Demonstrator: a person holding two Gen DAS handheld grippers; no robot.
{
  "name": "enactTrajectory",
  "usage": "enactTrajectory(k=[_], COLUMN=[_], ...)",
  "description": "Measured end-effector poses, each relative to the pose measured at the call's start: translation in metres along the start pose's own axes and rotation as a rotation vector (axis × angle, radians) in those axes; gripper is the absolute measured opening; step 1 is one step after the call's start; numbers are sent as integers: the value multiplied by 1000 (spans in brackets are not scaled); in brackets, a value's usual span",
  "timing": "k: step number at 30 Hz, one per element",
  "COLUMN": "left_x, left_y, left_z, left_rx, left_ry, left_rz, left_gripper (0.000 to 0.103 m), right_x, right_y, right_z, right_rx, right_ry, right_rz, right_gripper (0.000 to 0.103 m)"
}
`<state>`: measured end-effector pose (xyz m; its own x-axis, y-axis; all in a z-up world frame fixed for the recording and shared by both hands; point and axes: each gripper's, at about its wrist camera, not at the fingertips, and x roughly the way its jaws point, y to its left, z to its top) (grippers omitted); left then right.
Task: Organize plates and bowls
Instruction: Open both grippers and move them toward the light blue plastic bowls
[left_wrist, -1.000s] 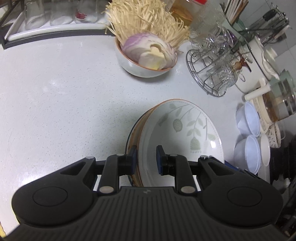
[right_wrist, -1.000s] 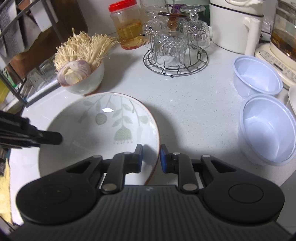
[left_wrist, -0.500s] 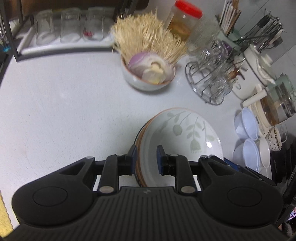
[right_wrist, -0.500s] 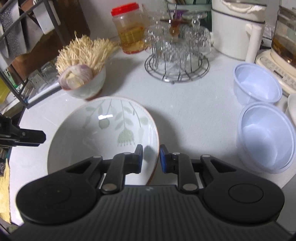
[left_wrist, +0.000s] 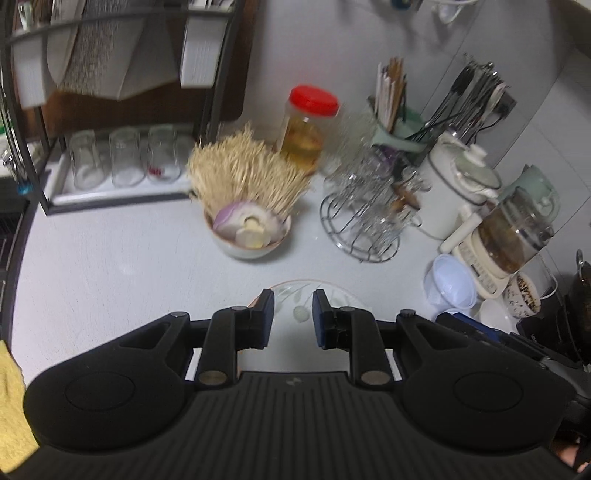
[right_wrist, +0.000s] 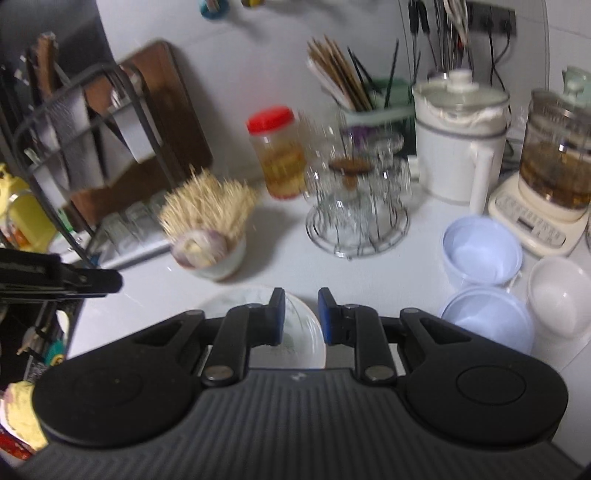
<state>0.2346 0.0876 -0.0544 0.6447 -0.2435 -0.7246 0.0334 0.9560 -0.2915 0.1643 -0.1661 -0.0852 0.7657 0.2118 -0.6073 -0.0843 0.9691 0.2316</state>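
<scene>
Left wrist view: the leaf-patterned plate (left_wrist: 349, 300) is seen low in the frame, lying on the white tabletop (left_wrist: 110, 277) beneath the left gripper (left_wrist: 293, 308). Only its far rim is shown, as the near part is hidden by the black gripper body. The blue pads of this gripper are held slightly apart and nothing is pinched between them; the plate is merely seen through the gap. From the right wrist view the same plate (right_wrist: 236, 299) is likewise cut off by the right gripper (right_wrist: 301, 308), whose pads are also set a little apart with nothing clamped. The plate's right edge is seen through that gap, lower down. Beyond the plate, a white bowl (left_wrist: 251, 236) filled with enoki mushrooms and a halved onion is placed on the tabletop, apart from the plate. Behind that bowl a jar with a red lid (left_wrist: 306, 129) is found, and just to its right a round wire rack (left_wrist: 362, 221) loaded with upturned glasses. To the right of the plate, two pale blue plastic bowls (right_wrist: 480, 251) are set one before the other, with a white bowl (right_wrist: 557, 295) beside them. Further back a white lidded pot (left_wrist: 458, 184), a glass kettle (left_wrist: 517, 229) on its base and a holder of chopsticks (left_wrist: 391, 122) are lined up along the wall. At the far left a black dish rack (left_wrist: 122, 162) with a tray of glasses is seen, and a yellow cloth (left_wrist: 11, 398) lies at the near left edge. Much of both views is blurred.
</scene>
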Motion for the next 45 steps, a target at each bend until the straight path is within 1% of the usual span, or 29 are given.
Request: enactTrajectory(k=[5,9,15,23,28,37,41,45], left_x=[-26,-41,-57,-62,-56,-37,-28,-17], left_y=[-16,-27,-40,-41,-39,-32,-33,-41], left_z=[-8,-19,-38,-46,-44,-36,-32,-28], left_rx=[26,24,24,31,42,87,100,126], left_ry=[-50,-63,-75,-70,-64,-17,12,23], left_rz=[9,6,20,22,-6,-82,-115,-123], left_gripper=[25,25,25,25,25,25,25,25], right_x=[-32,-52,-73,-85,-82,-78,-77,-75], right_y=[1,-1,-7,-6,-2,1,-4,-14], right_z=[6,5,0,-8,-11,-9,-8,-9], right_rx=[-13,-20,-23,-16,22,74,114,146], right_ry=[-52,-76,-87,-81,-75,-73,-64,-65], right_rz=[14,34,44,40,11,-95,-142,-170], right_gripper=[22,22,22,22,22,22,22,22])
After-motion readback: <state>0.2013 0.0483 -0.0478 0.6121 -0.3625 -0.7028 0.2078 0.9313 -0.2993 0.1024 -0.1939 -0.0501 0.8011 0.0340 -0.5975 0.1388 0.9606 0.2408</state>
